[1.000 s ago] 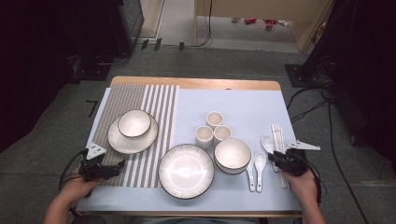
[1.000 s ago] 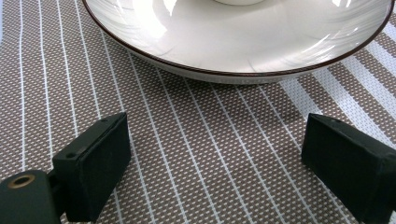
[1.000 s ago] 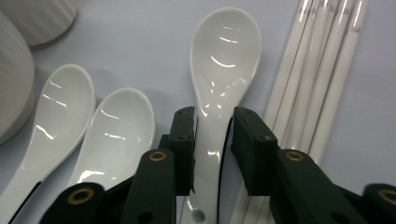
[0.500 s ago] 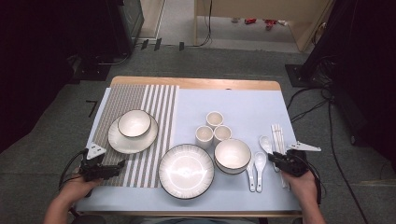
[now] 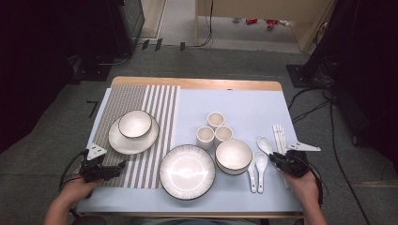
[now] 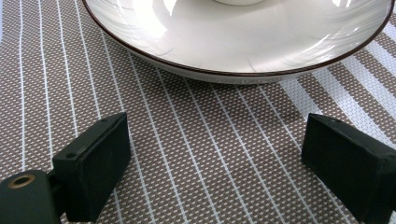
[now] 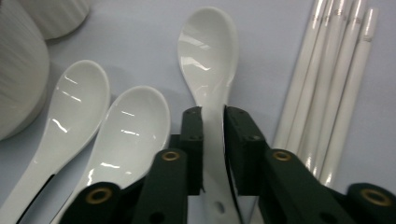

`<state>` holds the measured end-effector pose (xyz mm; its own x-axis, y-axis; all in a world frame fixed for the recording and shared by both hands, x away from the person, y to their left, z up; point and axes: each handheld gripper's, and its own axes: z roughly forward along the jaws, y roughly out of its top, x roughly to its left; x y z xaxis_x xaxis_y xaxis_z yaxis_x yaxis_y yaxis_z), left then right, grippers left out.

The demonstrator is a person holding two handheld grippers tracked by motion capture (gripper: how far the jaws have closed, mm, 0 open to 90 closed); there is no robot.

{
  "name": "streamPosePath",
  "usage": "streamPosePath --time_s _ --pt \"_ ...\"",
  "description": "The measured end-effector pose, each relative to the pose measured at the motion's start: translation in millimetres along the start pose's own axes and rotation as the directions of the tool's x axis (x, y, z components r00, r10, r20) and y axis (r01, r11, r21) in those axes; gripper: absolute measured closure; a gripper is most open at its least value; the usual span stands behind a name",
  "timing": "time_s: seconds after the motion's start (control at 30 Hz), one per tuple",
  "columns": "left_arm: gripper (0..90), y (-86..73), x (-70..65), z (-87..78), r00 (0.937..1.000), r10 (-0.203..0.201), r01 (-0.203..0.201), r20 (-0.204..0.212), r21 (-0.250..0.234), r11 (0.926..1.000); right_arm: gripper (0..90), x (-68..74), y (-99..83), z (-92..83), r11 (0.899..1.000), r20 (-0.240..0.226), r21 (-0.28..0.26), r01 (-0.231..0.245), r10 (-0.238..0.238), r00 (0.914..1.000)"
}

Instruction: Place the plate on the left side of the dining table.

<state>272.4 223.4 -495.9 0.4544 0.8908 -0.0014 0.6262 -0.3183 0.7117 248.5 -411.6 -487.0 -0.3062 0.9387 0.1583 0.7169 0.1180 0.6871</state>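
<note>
right gripper [image 7: 213,135] jaws just closed on a spoon [image 7: 208,56] handle — left gripper [image 6: 210,163] jaws wide apart

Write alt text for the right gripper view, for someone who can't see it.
The right tool has just been closing on the handle of a white spoon lying on a pale blue table. Two more spoons lie left of it, white chopsticks right.

high view: overhead, person's side, whole table [image 5: 244,110] | left gripper view: low, close over striped placemat [image 6: 196,154], shared with high | right gripper view: close on spoons [image 7: 210,51], also in high
</note>
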Motion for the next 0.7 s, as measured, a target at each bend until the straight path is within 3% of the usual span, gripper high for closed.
streamPosePath --time_s 0.33,0.4,0.7 --pt "8.2 0.0 0.0 0.0 1.0000 0.000 0.000 0.000 0.000 1.0000 83.7 4.0 1.2 2.7 0.999 0.005 0.017 0.031 -0.031 0.9995" --pt "8.2 0.0 0.0 0.0 1.0000 0.000 0.000 0.000 0.000 1.0000 85.0 6.4 2.1 4.7 0.998 0.032 0.027 0.050 -0.051 0.9982" --pt "8.2 0.0 0.0 0.0 1.0000 0.000 0.000 0.000 0.000 1.0000 84.9 8.1 9.1 12.7 0.997 0.073 0.028 0.075 -0.076 0.9944"
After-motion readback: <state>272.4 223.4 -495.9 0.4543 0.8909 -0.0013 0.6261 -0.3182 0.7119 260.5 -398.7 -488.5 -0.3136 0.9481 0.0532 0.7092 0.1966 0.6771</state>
